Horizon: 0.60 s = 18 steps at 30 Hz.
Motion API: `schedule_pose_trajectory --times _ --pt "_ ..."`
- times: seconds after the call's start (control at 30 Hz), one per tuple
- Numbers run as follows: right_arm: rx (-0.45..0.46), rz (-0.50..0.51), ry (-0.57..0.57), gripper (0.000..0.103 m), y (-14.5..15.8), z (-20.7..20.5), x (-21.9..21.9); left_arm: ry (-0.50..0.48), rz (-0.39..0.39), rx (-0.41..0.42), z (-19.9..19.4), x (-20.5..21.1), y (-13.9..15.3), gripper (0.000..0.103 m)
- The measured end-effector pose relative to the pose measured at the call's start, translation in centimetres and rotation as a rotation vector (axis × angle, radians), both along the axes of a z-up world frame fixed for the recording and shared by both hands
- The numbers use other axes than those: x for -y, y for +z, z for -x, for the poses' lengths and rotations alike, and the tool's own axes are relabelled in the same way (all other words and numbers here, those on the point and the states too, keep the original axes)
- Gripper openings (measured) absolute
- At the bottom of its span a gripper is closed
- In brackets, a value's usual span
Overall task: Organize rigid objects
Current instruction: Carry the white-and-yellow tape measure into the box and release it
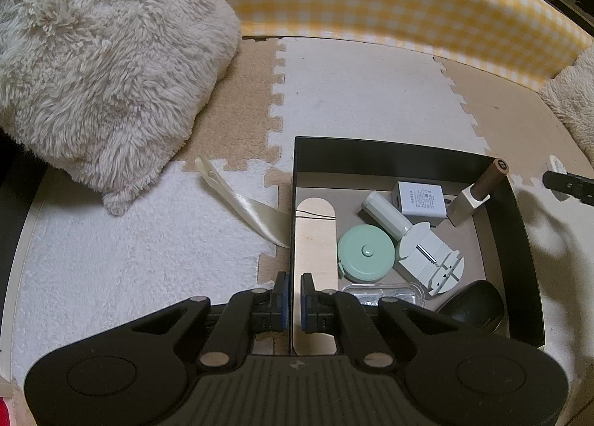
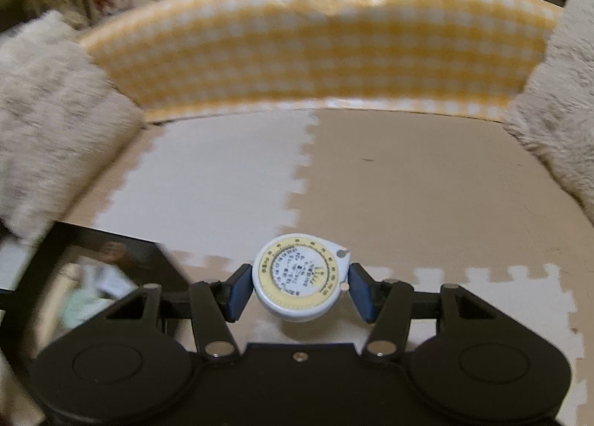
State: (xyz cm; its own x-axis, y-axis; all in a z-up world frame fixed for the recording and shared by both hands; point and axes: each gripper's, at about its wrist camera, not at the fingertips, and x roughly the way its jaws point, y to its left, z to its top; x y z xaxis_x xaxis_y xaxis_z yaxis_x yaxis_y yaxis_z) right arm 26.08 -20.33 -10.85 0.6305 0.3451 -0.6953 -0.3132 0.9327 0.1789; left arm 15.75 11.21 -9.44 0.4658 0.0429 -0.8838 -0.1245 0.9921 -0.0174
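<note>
Right claw (image 2: 300, 290) alone shows clamped tape measure (image 2: 301, 277).

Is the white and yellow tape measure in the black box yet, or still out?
Out. The round tape measure sits clamped between the right gripper pads above the foam mat; the black box lies to its left.

One black box (image 1: 404, 153) holds seven things: one wooden board (image 1: 315, 236), one green tape measure (image 1: 365, 253) at its 3 o'clock, one white cylinder (image 1: 384, 216), one charger (image 1: 421, 201), one watch tool (image 1: 432, 259), one clear case (image 1: 382, 294), one dark mouse (image 1: 473, 305). Two grippers: left (image 1: 294, 290), right (image 2: 300, 288). One white-and-yellow tape measure (image 2: 301, 275). One ribbon (image 1: 241, 201).
</note>
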Motion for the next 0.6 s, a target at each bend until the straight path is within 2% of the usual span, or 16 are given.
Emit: schedule_pose_trajectory --times 0.33,0.47,0.6 --pt "0.003 -0.082 0.237 0.057 3.8 4.9 -4.0 -0.001 -0.003 -0.001 0.0 0.0 0.0 0.005" --pt "-0.007 -0.081 0.329 0.057 4.1 6.0 -6.3 -0.002 -0.004 -0.001 -0.1 0.0 0.0 0.005" --pt "-0.018 -0.041 0.382 0.057 3.0 6.0 -8.3 -0.002 -0.005 0.000 0.0 0.0 0.0 0.005"
